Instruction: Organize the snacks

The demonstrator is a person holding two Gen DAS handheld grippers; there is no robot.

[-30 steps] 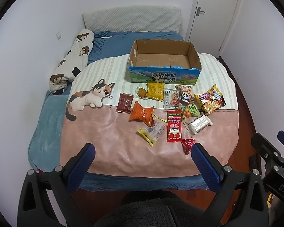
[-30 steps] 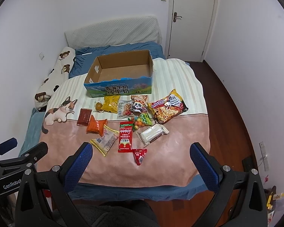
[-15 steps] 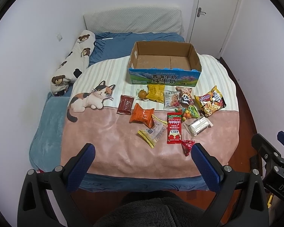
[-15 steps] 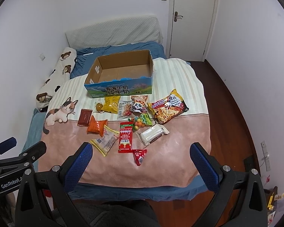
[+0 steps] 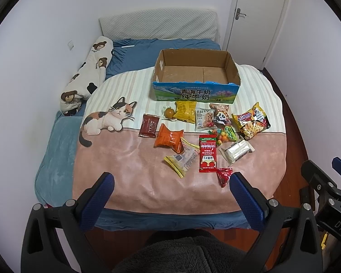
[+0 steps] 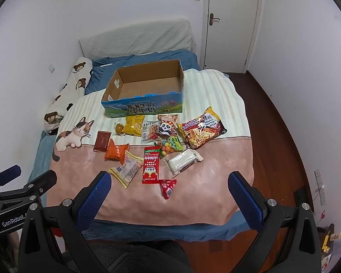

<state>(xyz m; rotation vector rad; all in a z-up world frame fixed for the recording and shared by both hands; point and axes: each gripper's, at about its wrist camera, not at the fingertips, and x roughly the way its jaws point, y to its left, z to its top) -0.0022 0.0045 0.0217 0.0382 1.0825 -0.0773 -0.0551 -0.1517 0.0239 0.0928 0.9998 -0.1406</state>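
On the bed's blanket (image 5: 129, 166), near of an empty cardboard box (image 5: 194, 74): a dozen or so loose snack packets, none yet boxed. Far row, just beside the box front: yellow chip bag (image 5: 184, 111), cookie pack (image 5: 204, 119), panda pack (image 5: 221, 114), large noodle packet (image 5: 252, 120) at right. Middle: dark red sachet (image 5: 149, 125), orange bag (image 5: 169, 137), candy-ball pack (image 5: 222, 135). Near: clear yellow-edged pack (image 5: 181, 160), long red sausage pack (image 5: 207, 153), white wafer pack (image 5: 236, 151), small red triangle (image 5: 224, 175). Judged light, crinkly, slippery film; contents crushable, so pinch a sealed end or corner. Left claw (image 5: 170, 191) and right claw (image 6: 169, 190) both spread wide, holding nothing, hovering at the near edge.
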